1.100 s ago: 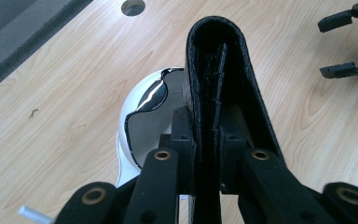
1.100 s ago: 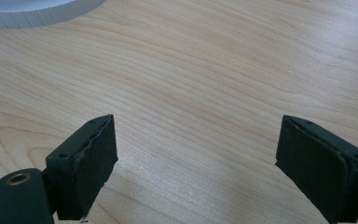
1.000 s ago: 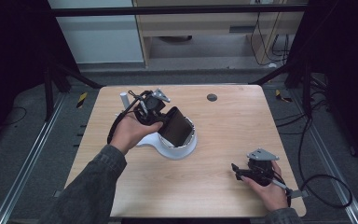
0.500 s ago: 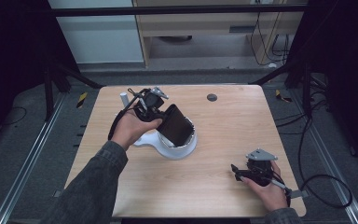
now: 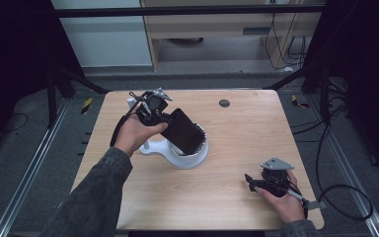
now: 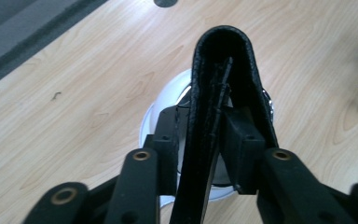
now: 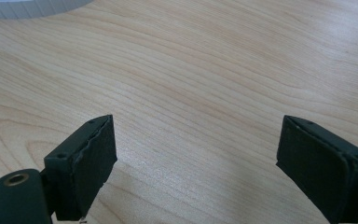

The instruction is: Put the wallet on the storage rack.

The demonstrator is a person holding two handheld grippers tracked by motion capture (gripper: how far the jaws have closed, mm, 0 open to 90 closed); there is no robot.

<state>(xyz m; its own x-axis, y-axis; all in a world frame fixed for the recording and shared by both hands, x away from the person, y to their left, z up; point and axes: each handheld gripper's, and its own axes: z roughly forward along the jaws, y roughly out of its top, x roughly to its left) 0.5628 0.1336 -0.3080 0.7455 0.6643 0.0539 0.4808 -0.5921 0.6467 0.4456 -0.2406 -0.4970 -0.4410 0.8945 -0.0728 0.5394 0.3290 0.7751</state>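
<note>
Wallet: we see a black leather wallet point(image 5: 182, 132), folded, standing tilted over the white dish point(image 5: 192, 158) near the middle of the bench point(image 5: 237, 148); its lower end sits in the dish's bowl.
Wallet, close up: in the left gripper view the wallet point(image 6: 223, 70) rises edge-on between our jaws, its rounded fold at the top and inner layers showing along its side.
Left gripper: our left gripper point(image 5: 165, 121) has the wallet between its jaws; the jaws have just been opening, and in the left gripper view one pad stands a little off the leather while the other lies close against it, so we cannot tell whether any pressure remains.
Left hand: our left hand point(image 5: 135, 133) holds the gripper from the left side of the bench, sleeve coming in from below.
Dish: white, round, with a flat lip toward the left hand, resting on the bench.
Right gripper: our right gripper point(image 5: 252, 181) rests low near the bench's right front corner, well apart from the dish; its jaws point(image 7: 191, 163) are spread wide over bare wood with nothing between them.
Bench: light wood, with a small dark round disc point(image 5: 224, 103) near the far edge.
</note>
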